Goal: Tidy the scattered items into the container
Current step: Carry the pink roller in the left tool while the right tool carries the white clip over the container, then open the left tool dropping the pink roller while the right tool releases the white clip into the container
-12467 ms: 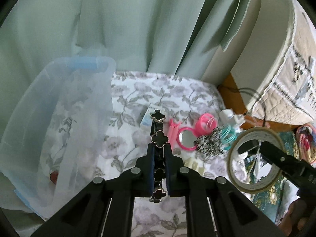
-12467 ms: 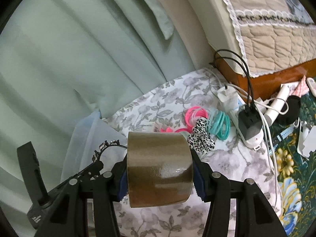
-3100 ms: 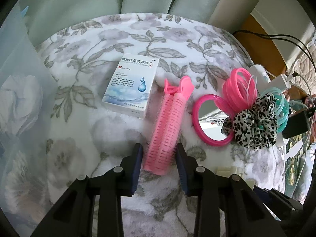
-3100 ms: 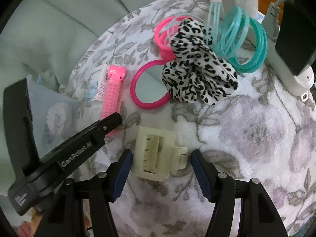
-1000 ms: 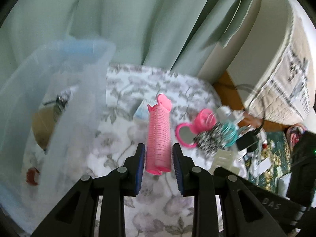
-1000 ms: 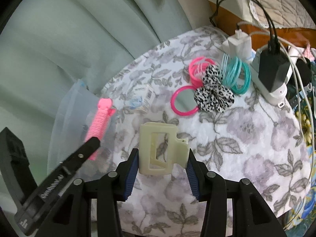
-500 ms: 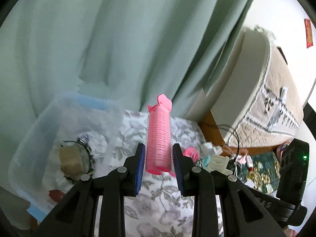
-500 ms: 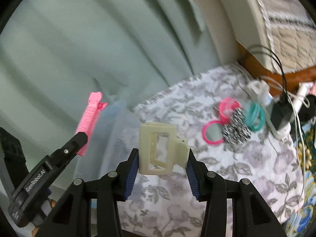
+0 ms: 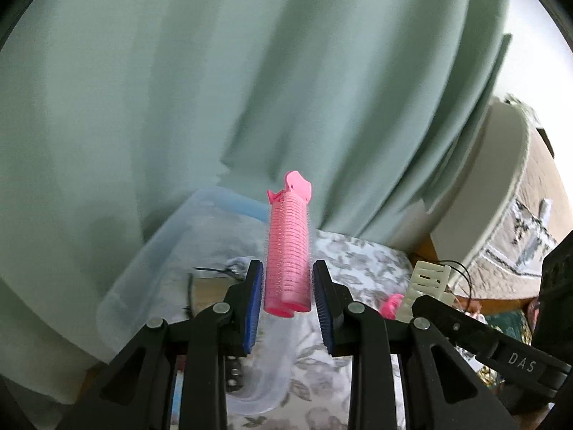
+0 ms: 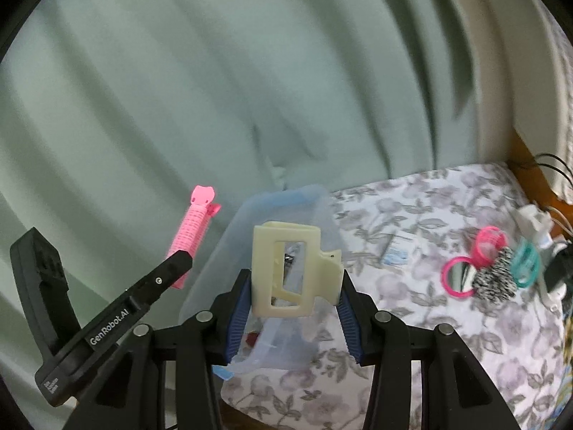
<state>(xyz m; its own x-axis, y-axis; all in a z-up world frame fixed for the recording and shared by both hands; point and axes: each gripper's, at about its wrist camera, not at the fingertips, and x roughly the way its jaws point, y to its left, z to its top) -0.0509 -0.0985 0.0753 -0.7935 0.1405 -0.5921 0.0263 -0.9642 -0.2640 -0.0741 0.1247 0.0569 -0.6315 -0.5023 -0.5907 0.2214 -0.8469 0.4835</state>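
My left gripper (image 9: 288,304) is shut on a pink hair roller (image 9: 288,247) and holds it upright in the air above the clear plastic container (image 9: 150,268). My right gripper (image 10: 293,297) is shut on a cream claw hair clip (image 10: 286,268) and holds it above the same container (image 10: 272,222). The roller (image 10: 193,229) and the left gripper (image 10: 107,319) also show at the left of the right wrist view. The clip (image 9: 428,281) shows at the right of the left wrist view. A brown tape roll (image 9: 211,290) lies inside the container.
On the floral cloth (image 10: 429,322) lie a small white and blue box (image 10: 395,251), a pink mirror (image 10: 456,276), pink rings (image 10: 490,240), a leopard scrunchie (image 10: 496,279) and teal rings (image 10: 526,261). A green curtain (image 9: 250,89) hangs behind. Chargers and cables (image 10: 548,236) sit at the far right.
Both grippers have risen with their items and moved left toward the container. The table and the scattered items now sit lower and farther away in both views.
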